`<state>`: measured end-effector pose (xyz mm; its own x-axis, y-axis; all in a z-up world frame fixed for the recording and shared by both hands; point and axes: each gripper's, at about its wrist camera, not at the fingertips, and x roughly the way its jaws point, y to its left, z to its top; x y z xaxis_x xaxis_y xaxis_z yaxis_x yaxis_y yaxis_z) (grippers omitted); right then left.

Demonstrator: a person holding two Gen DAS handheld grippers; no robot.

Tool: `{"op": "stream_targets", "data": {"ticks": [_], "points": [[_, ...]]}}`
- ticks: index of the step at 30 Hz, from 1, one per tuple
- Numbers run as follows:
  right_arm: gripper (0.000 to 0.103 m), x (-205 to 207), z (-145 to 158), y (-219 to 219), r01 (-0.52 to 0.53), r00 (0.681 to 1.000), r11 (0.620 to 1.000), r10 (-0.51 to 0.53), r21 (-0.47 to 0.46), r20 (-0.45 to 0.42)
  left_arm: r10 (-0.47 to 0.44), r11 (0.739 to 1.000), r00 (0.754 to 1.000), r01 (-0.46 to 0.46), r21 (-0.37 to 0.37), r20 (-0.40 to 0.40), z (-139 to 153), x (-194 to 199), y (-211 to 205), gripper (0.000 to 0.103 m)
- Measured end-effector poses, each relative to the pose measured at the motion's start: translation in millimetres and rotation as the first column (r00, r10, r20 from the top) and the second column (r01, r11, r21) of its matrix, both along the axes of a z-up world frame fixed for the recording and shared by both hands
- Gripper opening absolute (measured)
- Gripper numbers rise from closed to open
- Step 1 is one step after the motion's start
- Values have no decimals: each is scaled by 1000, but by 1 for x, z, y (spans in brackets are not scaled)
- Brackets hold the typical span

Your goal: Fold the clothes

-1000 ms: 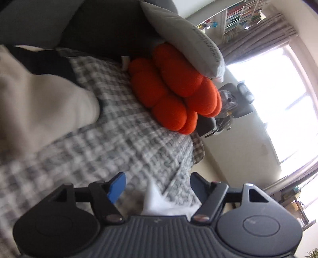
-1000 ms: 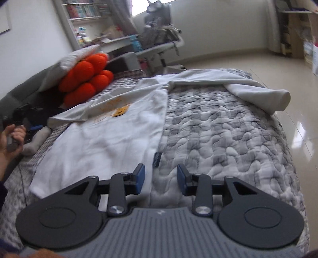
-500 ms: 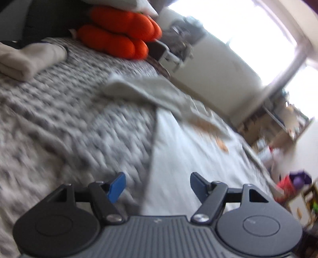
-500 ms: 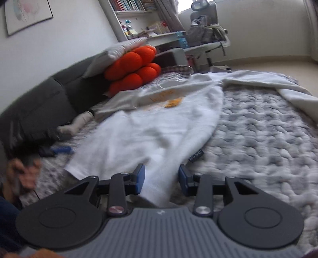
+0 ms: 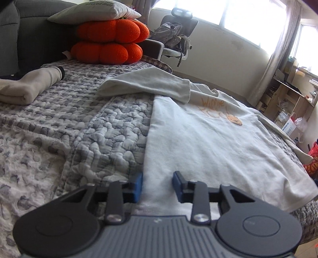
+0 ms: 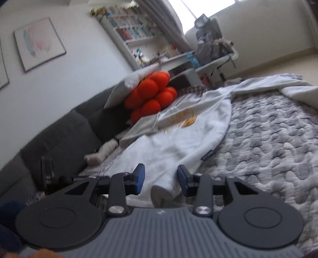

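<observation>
A white sweatshirt (image 5: 208,139) with an orange print lies spread on the grey quilted bed (image 5: 99,129), one sleeve (image 5: 149,83) folded across its chest. My left gripper (image 5: 158,186) sits low at the hem's left corner. Its jaws are closing, with the flat hem between them, and the pads do not press on it. In the right wrist view the same sweatshirt (image 6: 178,142) is rumpled. A raised fold of its hem stands between the jaws of my right gripper (image 6: 161,178), with a thin gap beside the left pad.
A folded beige garment (image 5: 25,85) lies at the left of the bed. Orange cushions (image 5: 109,41) under a grey pillow (image 5: 95,10) lean on the dark sofa back (image 6: 59,139). An office chair (image 5: 174,37) and wooden shelves (image 5: 294,93) stand beyond the bed.
The left view swung from the cushions across the bed to the sweatshirt's hem, and its jaws narrowed. The right gripper turned left, and the hem bunched up between its jaws.
</observation>
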<state>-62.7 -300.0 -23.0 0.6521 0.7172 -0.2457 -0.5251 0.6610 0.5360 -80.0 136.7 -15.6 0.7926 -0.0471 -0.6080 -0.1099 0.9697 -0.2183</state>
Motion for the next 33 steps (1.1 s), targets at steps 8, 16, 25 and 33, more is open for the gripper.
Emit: {"op": "stream_targets", "data": {"ticks": [8, 16, 25, 33], "points": [[41, -2, -10, -6, 87, 991, 983, -101, -164, -82, -2, 1000, 1000, 2, 15, -19, -1, -4, -4, 34], [8, -4, -8, 32, 50, 995, 946, -74, -320, -62, -17, 999, 1000, 16, 30, 15, 2, -10, -7, 5], [7, -31, 49, 17, 104, 992, 927, -72, -361, 102, -89, 993, 996, 88, -74, -19, 18, -25, 6, 4], [7, -31, 25, 30, 54, 999, 885, -49, -463, 24, -98, 994, 993, 94, -59, -60, 4, -29, 11, 4]]}}
